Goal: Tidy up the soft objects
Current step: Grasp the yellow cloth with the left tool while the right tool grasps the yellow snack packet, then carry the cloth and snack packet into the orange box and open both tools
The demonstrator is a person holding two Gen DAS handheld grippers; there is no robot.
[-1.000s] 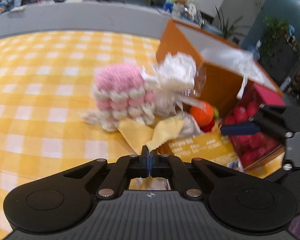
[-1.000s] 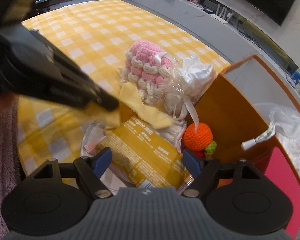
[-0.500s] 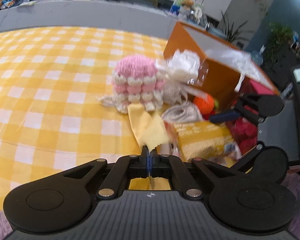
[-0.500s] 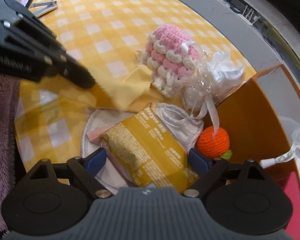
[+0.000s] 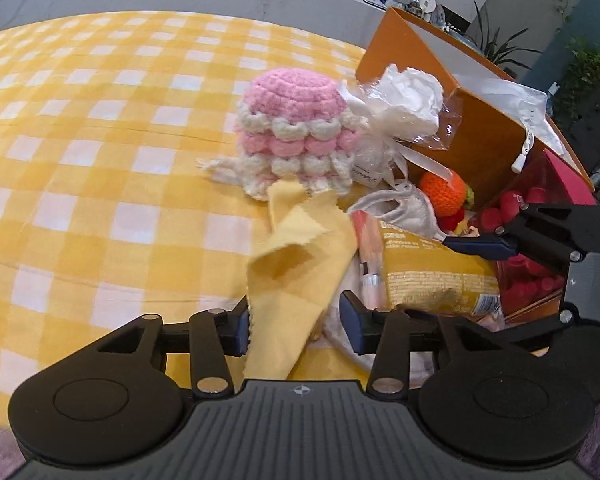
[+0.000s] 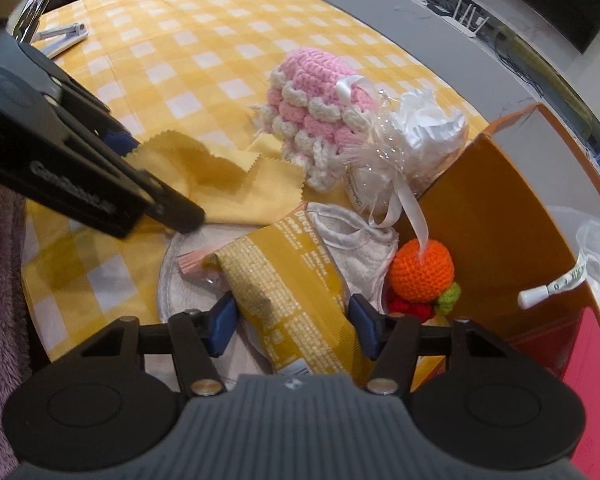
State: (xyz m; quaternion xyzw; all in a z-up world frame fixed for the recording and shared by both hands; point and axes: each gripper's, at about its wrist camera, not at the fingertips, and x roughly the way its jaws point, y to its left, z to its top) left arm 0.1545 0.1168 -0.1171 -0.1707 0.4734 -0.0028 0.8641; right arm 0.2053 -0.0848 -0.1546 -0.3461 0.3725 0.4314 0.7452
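A yellow cloth [image 5: 300, 264] [image 6: 228, 184] lies crumpled on the checked table in front of a pink and white crocheted hat [image 5: 296, 120] [image 6: 320, 96]. My left gripper [image 5: 294, 320] [image 6: 152, 180] is opening, and the cloth's near end hangs loose between its parted jaws. My right gripper [image 6: 292, 320] is closing on a yellow packet [image 6: 284, 280] [image 5: 432, 268], and its pads touch both sides of the bulging wrapper. One right finger [image 5: 480, 246] shows on top of the packet in the left wrist view. An orange crocheted ball [image 6: 422, 268] sits to the packet's right.
An open orange box [image 6: 492, 208] [image 5: 480, 140] stands at the right with red crocheted pieces [image 5: 528, 280] inside. A cellophane-wrapped white bundle [image 6: 424, 132], a white pouch [image 6: 352, 236] and a round white pad [image 6: 172, 280] crowd the packet. A phone stand [image 6: 64, 34] sits far left.
The left gripper was shut on the yellow cloth and drew it toward me; its jaws now stand apart and the cloth is let go. The right jaws have narrowed onto the packet.
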